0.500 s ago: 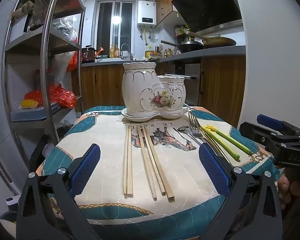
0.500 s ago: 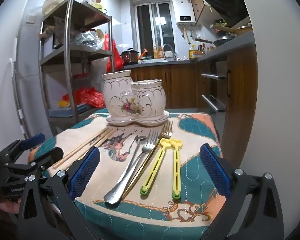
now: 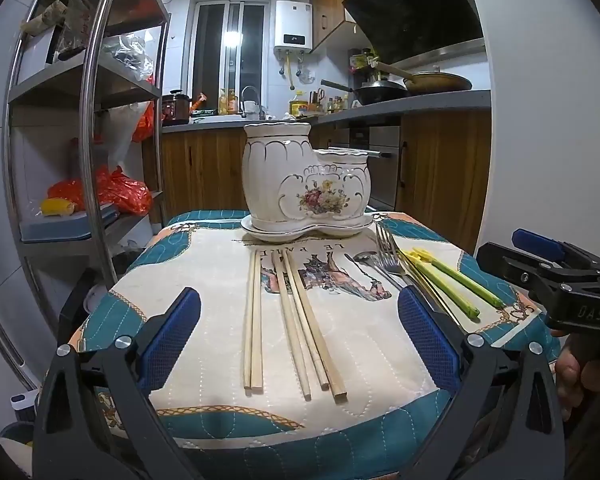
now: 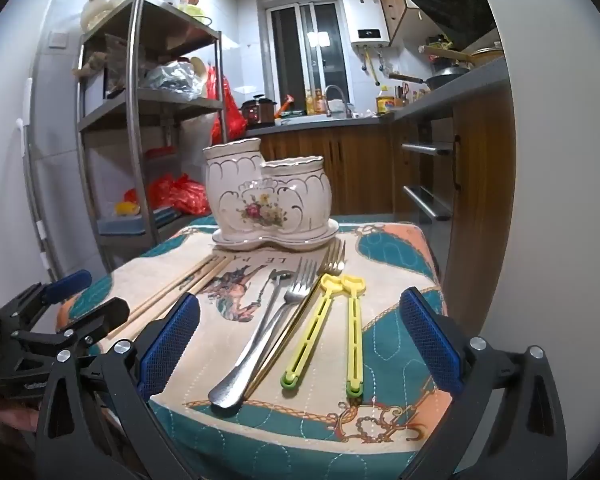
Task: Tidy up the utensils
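A white ceramic two-cup holder [image 3: 306,188] [image 4: 266,196] with a flower print stands on its saucer at the far end of a small cloth-covered table [image 3: 204,320]. Several wooden chopsticks [image 3: 292,316] [image 4: 180,286] lie in front of my left gripper [image 3: 298,340], which is open and empty at the near edge. Steel forks [image 4: 272,320] [image 3: 388,254], a small spoon [image 4: 278,278] and two yellow-green plastic sticks [image 4: 332,328] [image 3: 448,280] lie before my right gripper [image 4: 300,348], open and empty too.
A metal shelf rack [image 3: 88,120] [image 4: 136,120] with bags stands left of the table. Wooden kitchen cabinets and a counter [image 3: 420,108] run behind and to the right. A hand [image 3: 572,368] holds the right gripper's handle at the table's right side.
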